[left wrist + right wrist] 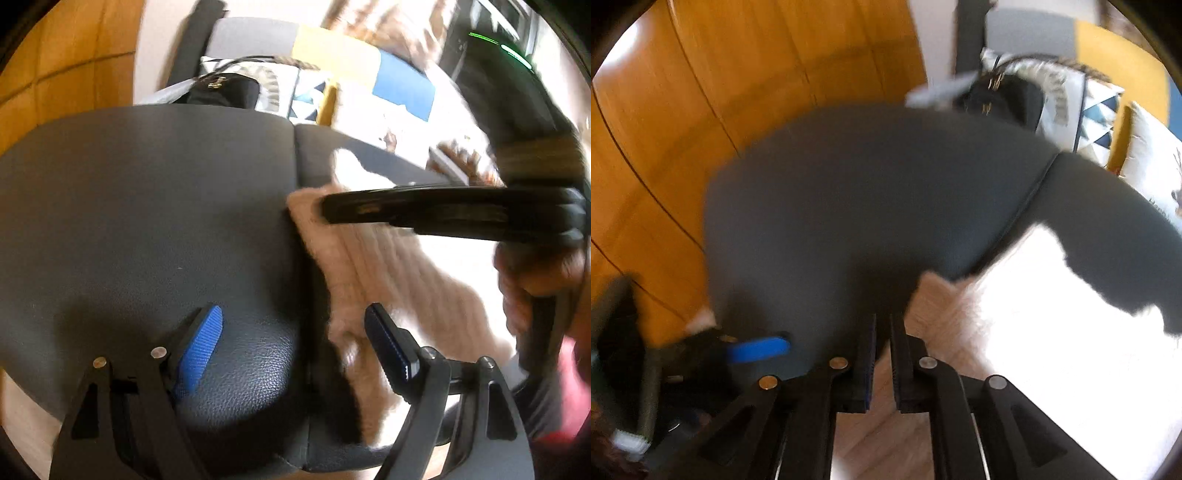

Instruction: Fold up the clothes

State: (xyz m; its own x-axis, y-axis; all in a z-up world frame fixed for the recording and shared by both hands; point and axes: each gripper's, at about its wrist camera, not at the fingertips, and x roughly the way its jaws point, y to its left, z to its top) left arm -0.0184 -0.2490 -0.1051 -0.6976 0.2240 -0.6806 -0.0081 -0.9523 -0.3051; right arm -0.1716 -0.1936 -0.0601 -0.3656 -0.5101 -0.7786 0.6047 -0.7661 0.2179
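A cream knitted garment (pixel 369 266) lies over the right one of two dark grey leather cushions (pixel 147 221), its left edge along the seam between them. My left gripper (pixel 295 336) hovers open above that seam. One blue pad (pixel 199 350) is over bare leather, the other over the garment's edge, and nothing is between them. My right gripper (pixel 327 210) reaches in from the right, its tip at the garment's top left corner. In the right wrist view the right gripper (pixel 882 332) has its jaws almost together, with the garment (pixel 1052 314) edge running in between them.
A black handbag (pixel 225 90) and patterned pillows (pixel 306 99) lie behind the cushions. An orange wooden surface (pixel 738 92) borders the left side. A person's hand (pixel 535 273) holds the right gripper's handle. Both views are blurred.
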